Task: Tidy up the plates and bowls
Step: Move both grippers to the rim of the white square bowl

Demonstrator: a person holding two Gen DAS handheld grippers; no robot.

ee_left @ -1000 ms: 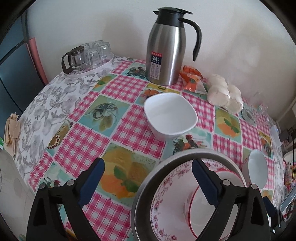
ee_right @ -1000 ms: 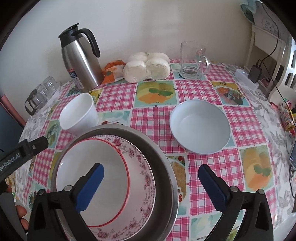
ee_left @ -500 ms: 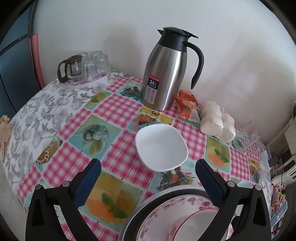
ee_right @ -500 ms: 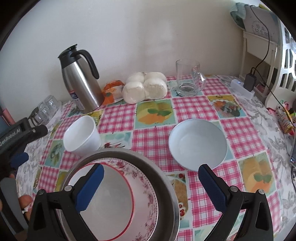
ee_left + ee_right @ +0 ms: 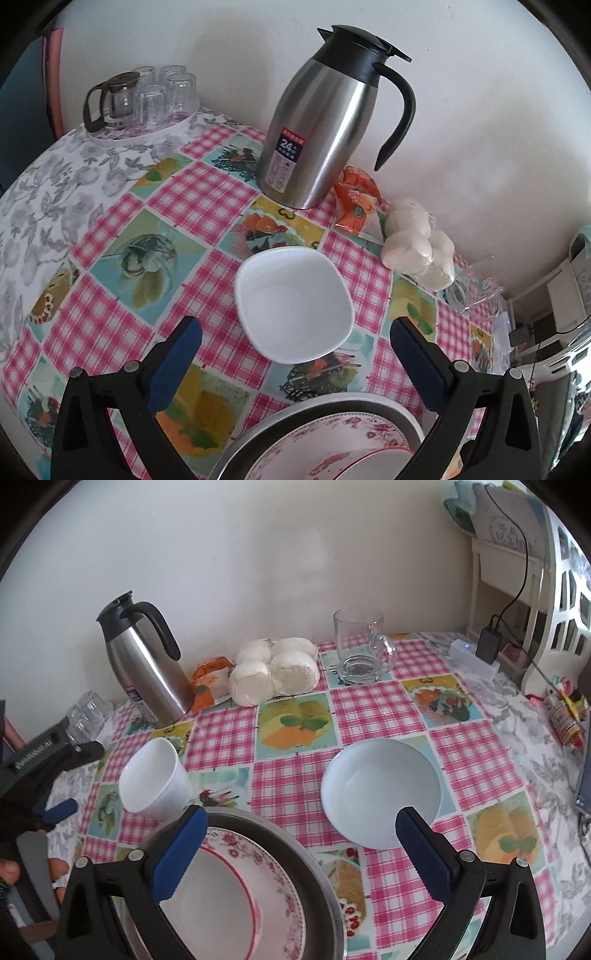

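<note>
A deep white squarish bowl point(image 5: 295, 306) point(image 5: 155, 781) stands alone on the checked tablecloth. My left gripper point(image 5: 293, 360) hangs open just before and above it, nothing between its fingers. A shallow round white bowl point(image 5: 380, 797) sits to the right. At the near edge a metal basin point(image 5: 306, 864) point(image 5: 325, 410) holds a flowered plate point(image 5: 273, 871) with a red-rimmed bowl point(image 5: 218, 897) inside. My right gripper point(image 5: 301, 847) is open above the basin's far rim, empty. The left gripper also shows at the left edge of the right wrist view.
A steel thermos jug point(image 5: 325, 129) point(image 5: 144, 664) stands at the back by the wall, with an orange packet point(image 5: 354, 203), bagged white buns point(image 5: 275, 670) and a glass mug point(image 5: 360, 651). A tray of glasses point(image 5: 147, 99) sits at the far left corner. A charger and shelf stand at the right.
Both grippers have drawn back and risen from the basin. The left one now faces the deep white bowl, which sits nearer its fingers. Both stay open.
</note>
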